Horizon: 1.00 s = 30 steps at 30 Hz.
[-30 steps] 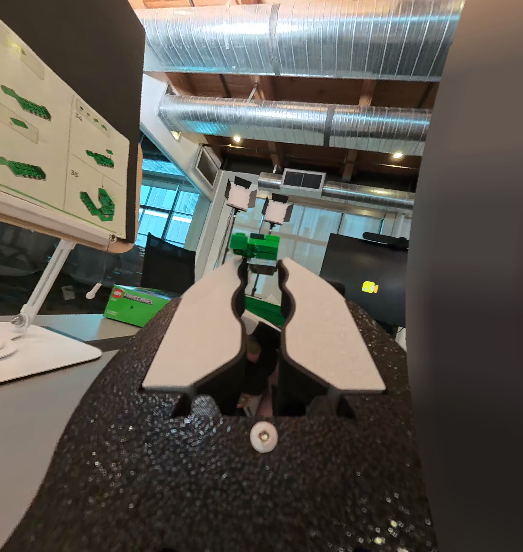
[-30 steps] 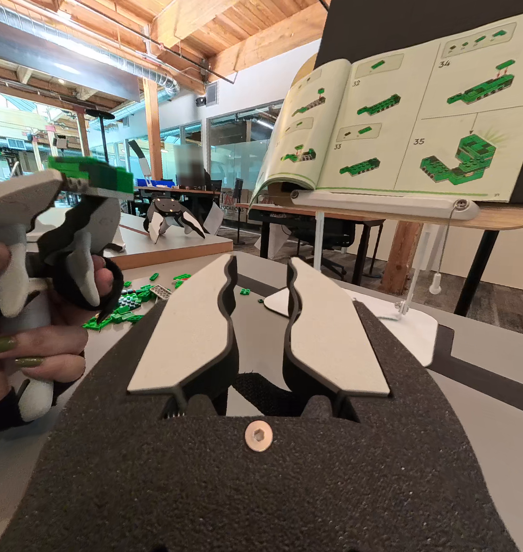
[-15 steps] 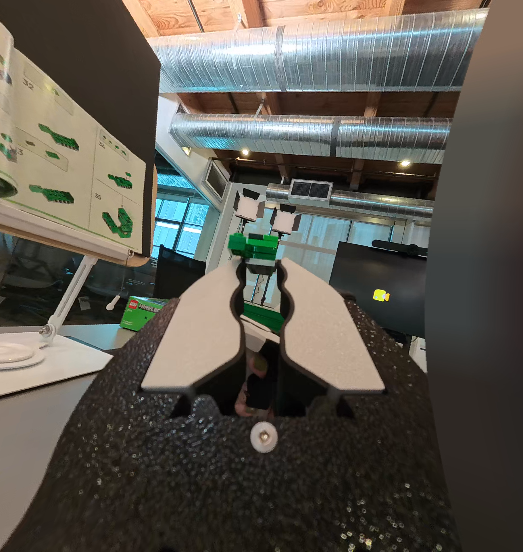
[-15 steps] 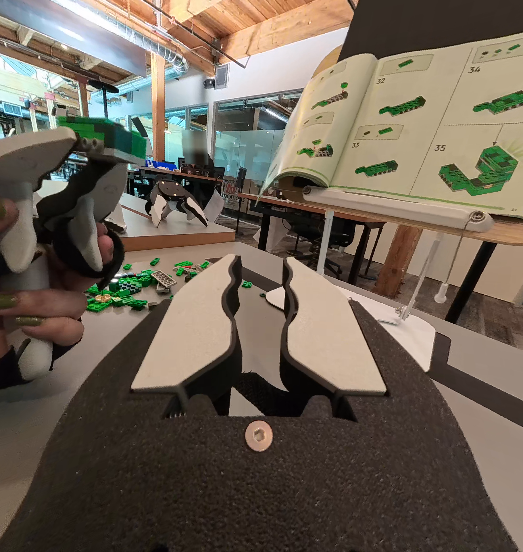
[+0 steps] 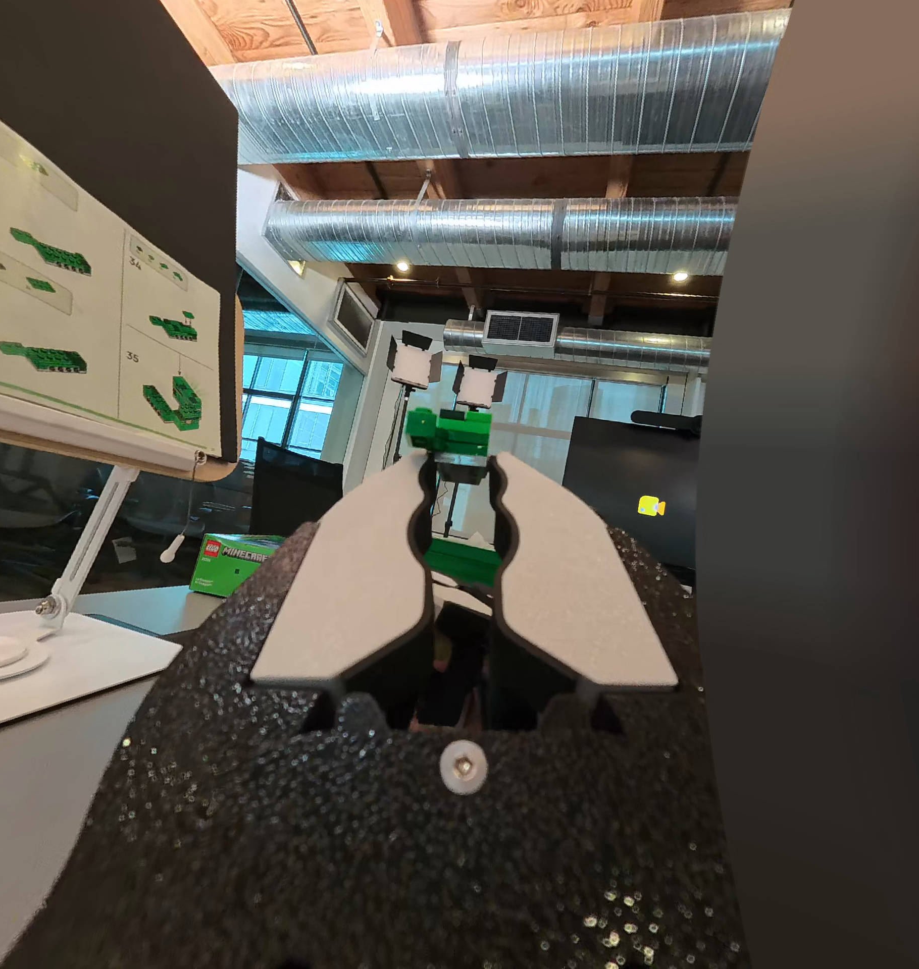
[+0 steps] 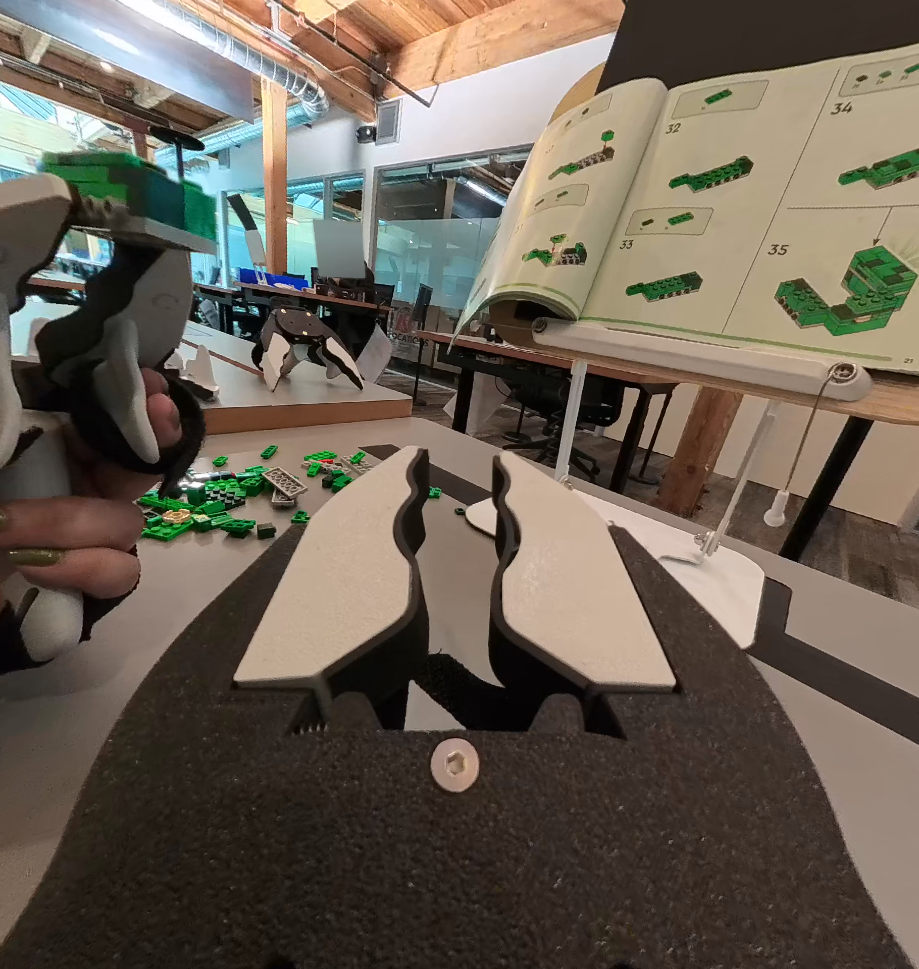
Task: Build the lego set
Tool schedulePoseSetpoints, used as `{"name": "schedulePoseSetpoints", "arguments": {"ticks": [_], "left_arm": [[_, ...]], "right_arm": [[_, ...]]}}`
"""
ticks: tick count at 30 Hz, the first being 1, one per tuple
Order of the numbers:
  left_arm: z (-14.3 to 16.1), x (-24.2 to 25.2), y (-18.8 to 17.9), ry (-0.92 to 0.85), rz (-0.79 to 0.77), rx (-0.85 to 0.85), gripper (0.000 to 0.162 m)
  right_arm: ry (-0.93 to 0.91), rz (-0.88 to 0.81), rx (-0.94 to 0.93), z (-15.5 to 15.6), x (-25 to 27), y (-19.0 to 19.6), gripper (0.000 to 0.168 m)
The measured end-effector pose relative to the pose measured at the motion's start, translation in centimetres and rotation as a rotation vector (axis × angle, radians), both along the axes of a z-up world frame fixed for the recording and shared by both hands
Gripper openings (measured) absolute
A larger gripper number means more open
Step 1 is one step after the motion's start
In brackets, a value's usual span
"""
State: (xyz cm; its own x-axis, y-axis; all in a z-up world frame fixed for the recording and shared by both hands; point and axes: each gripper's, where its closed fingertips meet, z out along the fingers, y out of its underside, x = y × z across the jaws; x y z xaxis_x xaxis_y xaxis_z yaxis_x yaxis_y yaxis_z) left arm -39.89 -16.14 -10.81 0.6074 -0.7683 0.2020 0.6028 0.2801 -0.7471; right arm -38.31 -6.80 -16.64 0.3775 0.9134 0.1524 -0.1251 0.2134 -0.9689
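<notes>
My left gripper point(image 5: 457, 461) is shut on a small green lego assembly point(image 5: 449, 432) with a grey plate under it and holds it up in the air. The right wrist view shows it at the far left point(image 6: 87, 220), held by a hand, with the assembly point(image 6: 132, 191) across its tips. My right gripper point(image 6: 460, 459) is open and empty, low over the grey table. A pile of loose green and grey bricks point(image 6: 226, 498) lies on the table just ahead and to the left of the right gripper's fingertips.
An open instruction booklet point(image 6: 735, 210) rests on a white stand point(image 6: 709, 571) to the right of the right gripper; it also shows in the left wrist view point(image 5: 79, 314). A green lego box point(image 5: 232, 561) lies on the table behind. Another gripper point(image 6: 305, 341) sits on a far table.
The right gripper has moved forward and tilted down, so the brick pile is nearer its tips. The left gripper still holds the assembly and has turned slightly; it looms larger in the right view.
</notes>
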Motion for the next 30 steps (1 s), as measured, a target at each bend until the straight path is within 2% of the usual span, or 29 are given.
{"name": "schedulePoseSetpoints", "arguments": {"ticks": [1, 12, 24, 30], "left_arm": [[0.0, 0.0, 0.0, -0.002, -0.001, -0.001, 0.018], [-0.1, 0.0, 0.1, -0.022, -0.022, -0.011, 0.018], [0.0, 0.1, 0.0, -0.037, -0.057, -0.005, 0.018], [-0.3, 2.6, 0.0, 0.054, -0.124, -0.004, 0.018]], "right_arm": [[-0.002, 0.002, -0.006, -0.1, 0.0, 0.0, 0.022], [-0.017, 0.018, -0.001, -0.2, -0.2, -0.3, 0.021], [-0.023, 0.002, 0.028, -0.2, -0.3, -0.4, 0.013], [-0.019, -0.008, 0.030, -0.1, -0.2, -0.2, 0.012]]}}
